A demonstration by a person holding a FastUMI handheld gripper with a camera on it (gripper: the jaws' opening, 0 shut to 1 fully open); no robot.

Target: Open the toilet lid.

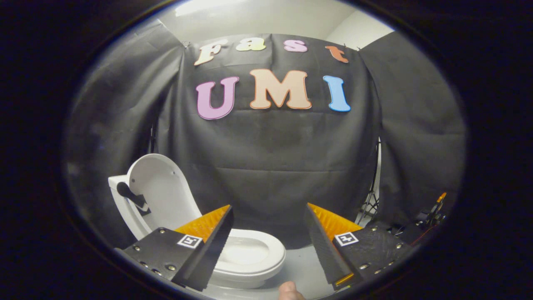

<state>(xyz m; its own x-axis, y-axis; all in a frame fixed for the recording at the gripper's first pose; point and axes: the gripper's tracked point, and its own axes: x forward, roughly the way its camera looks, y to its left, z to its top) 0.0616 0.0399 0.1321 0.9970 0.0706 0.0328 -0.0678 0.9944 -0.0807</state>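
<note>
The gripper (268,216) was held level above the floor (300,266), its 2 fingers (208,246) spread wide apart with nothing between them. A fingertip of the person's hand (289,291) showed just below them, mostly cut off. The toilet lid (160,193) stood upright against the tank (118,196), beyond the left finger. That finger hid part of the toilet bowl (250,254). Bare floor lay open between bowl and right finger. Dim stand gear (429,218) sat far right, hard to make out.

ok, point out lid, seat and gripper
lid (160,189): gripper view, raised inner face.
seat (266,250): gripper view, front rim right of the bowl.
gripper (268,233): gripper view, the gap midway between its open fingertips.
</note>
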